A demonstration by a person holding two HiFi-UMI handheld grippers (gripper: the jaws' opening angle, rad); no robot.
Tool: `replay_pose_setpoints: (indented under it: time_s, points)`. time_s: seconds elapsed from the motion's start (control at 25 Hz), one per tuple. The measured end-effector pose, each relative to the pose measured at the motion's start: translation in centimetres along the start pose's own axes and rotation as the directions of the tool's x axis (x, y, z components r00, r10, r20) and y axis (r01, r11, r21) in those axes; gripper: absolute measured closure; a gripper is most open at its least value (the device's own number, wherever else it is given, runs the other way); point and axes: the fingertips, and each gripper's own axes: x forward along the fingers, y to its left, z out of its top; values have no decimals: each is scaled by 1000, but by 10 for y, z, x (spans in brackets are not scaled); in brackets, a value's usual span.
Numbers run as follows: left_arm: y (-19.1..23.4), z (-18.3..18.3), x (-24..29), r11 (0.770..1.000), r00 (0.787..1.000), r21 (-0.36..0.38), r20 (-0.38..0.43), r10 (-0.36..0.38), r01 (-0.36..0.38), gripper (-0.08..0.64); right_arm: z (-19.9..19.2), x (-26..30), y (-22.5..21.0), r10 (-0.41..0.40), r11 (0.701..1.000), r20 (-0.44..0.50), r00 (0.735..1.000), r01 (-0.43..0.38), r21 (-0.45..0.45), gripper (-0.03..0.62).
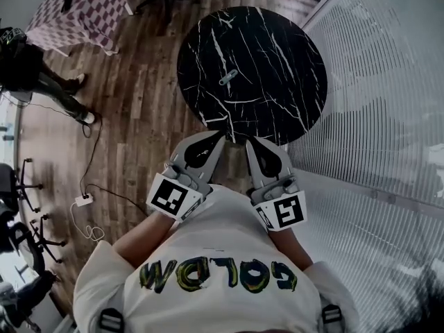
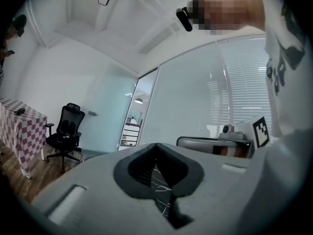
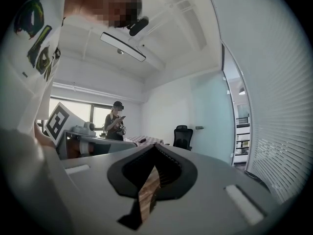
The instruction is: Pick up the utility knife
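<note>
Knife (image 1: 227,77) lies alone on the round black table (image 1: 291,40), left of its middle and well apart from your two grippers. Left gripper (image 1: 222,138) and right gripper (image 1: 248,142) sit side by side at the table's near edge, both with jaws pressed together on nothing. Only bare marble lies between. Far left: one checkered table (image 1: 83,12), one person (image 1: 28,68). Near left, one floor cable (image 1: 83,200).

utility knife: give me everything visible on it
The utility knife is a small, slim, grey, metallic-looking tool. It lies flat and diagonal near the middle of the round black table, which has white marble veining. Only the tabletop touches it. It is too small in the head view to tell whether the blade is out.
</note>
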Motion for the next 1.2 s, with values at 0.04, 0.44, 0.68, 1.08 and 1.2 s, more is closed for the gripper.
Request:
replay_pose_setpoints:
  time_s: [0.04,0.44,0.68,1.08,1.2]
  points:
    - [8,2,6,1000,1000,-2,-1,-6,6,558,1,10,-4,-1,1000,-2,1000,1,-1,591]
    - [77,20,55,998,998,3,-21,-56,56,558,6,91,-43,-34,999,-11,999,34,9,591]
    - [106,19,75,997,997,-11,-40,-72,72,558,0,121,-58,-50,998,-27,998,51,22,591]
    - [119,10,103,995,993,-34,-75,-93,90,558,-11,137,-82,-65,997,-62,996,68,41,591]
    - [118,7,116,996,992,-5,-86,-93,93,558,-13,139,-94,-63,997,-68,996,66,45,591]
